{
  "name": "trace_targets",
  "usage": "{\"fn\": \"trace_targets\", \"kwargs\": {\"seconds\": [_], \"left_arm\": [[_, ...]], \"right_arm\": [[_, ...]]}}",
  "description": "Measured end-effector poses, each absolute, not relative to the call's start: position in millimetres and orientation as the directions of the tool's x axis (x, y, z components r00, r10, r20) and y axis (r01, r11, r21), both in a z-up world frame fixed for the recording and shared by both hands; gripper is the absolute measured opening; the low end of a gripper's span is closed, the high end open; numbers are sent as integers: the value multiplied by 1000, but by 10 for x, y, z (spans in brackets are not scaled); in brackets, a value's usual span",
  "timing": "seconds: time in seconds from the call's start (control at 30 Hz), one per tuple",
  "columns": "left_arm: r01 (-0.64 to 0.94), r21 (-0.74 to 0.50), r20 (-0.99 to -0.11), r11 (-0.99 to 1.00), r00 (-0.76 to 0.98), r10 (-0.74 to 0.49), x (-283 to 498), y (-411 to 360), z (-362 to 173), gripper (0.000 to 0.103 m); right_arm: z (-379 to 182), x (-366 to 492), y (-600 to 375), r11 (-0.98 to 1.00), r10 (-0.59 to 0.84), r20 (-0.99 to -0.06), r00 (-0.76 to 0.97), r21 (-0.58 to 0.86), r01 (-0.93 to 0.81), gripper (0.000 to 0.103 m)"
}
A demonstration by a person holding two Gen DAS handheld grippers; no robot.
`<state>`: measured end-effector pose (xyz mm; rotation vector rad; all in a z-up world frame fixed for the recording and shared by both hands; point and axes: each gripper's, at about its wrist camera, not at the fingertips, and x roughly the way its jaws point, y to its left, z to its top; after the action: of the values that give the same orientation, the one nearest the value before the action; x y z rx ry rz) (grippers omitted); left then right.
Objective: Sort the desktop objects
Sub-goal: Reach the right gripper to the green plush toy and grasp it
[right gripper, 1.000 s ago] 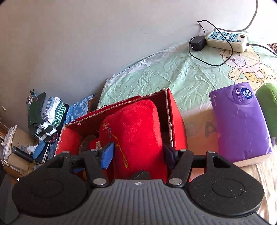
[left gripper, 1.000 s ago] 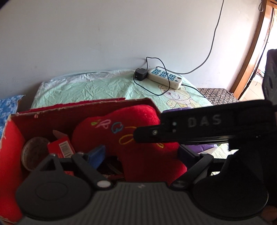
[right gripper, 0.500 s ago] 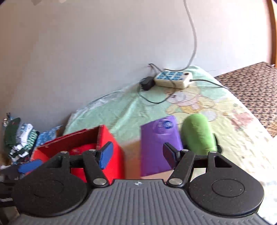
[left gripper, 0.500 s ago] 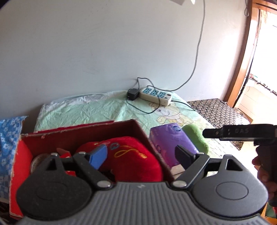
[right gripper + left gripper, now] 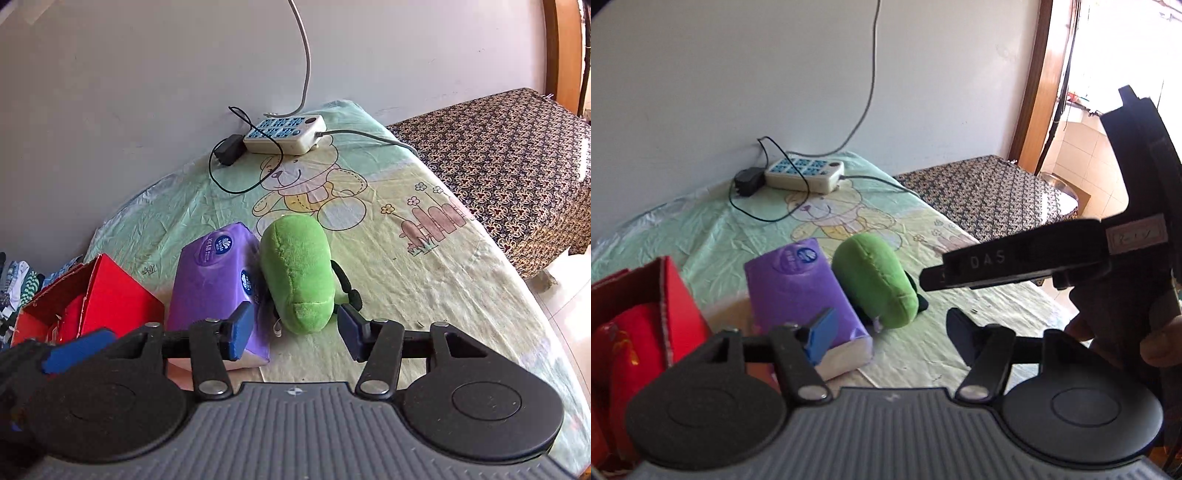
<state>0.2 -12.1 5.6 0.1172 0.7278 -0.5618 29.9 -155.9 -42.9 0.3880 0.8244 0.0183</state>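
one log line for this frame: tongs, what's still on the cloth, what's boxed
left tongs: closing, empty | right tongs: closing, empty | on cloth: purple tissue pack, green plush | red box: red plush

One red cardboard box (image 5: 110, 295) is counted, with one red plush item (image 5: 624, 347) seen inside it. One purple tissue pack (image 5: 218, 280) and one green plush toy (image 5: 299, 277) are recorded side by side on one printed bedsheet (image 5: 424, 288). One white power strip (image 5: 286, 134) and one black adapter (image 5: 229, 149) are noted by the wall. Two grippers are counted: left gripper (image 5: 890, 328), right gripper (image 5: 293, 328).
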Motion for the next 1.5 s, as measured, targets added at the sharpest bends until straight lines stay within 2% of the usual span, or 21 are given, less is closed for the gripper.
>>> {"fn": "trace_targets", "kwargs": {"seconds": [0.07, 0.1, 0.2, 0.23, 0.43, 0.57, 0.7, 0.83, 0.9, 1.03, 1.17, 1.3, 1.5], "left_arm": [[504, -76, -674, 860, 610, -417, 43, -244, -38, 66], [491, -67, -678, 869, 616, -400, 54, -293, -76, 70], [435, -73, -684, 897, 633, -363, 81, -344, -148, 90], [418, -89, -686, 904, 632, -360, 92, -352, -168, 94], [317, -256, -706, 913, 584, -401, 105, -361, -310, 94], [220, -225, -677, 949, 666, -315, 14, -432, -333, 99], [227, -159, -674, 961, 686, -274, 45, -565, -307, 99], [284, -17, -667, 959, 711, -222, 161, -826, -345, 87], [284, -25, -682, 959, 696, -224, 280, -904, -397, 85], [280, -33, -709, 959, 670, -220, 487, -1067, -505, 69], [269, -16, -723, 963, 663, -197, 634, -1192, -605, 68], [243, -13, -746, 970, 644, -171, 763, -1211, -722, 68], [249, 91, -750, 964, 654, -98, 873, -1333, -852, 67]], "right_arm": [[-450, 361, -1649, 927, 197, -716, 670, 357, 110, 50], [-453, 389, -1685, 927, 212, -716, 665, 363, 95, 50], [-464, 465, -1787, 926, 256, -717, 649, 374, 47, 50], [-473, 487, -1811, 927, 267, -718, 643, 374, 33, 50], [-616, 633, -1907, 910, 341, -739, 581, 414, -6, 51], [-658, 699, -1934, 901, 375, -738, 561, 432, -33, 51], [-656, 769, -1966, 901, 387, -739, 552, 430, -57, 52], [-618, 886, -2098, 894, 402, -735, 546, 445, -60, 57], [-603, 979, -2190, 880, 424, -731, 535, 472, -52, 57], [-571, 1184, -2286, 863, 459, -728, 509, 501, -63, 60], [-574, 1406, -2264, 857, 493, -737, 462, 504, -110, 64], [-685, 1622, -2216, 842, 526, -747, 407, 524, -126, 64], [-900, 1880, -2083, 827, 559, -759, 334, 540, -157, 66]]}}
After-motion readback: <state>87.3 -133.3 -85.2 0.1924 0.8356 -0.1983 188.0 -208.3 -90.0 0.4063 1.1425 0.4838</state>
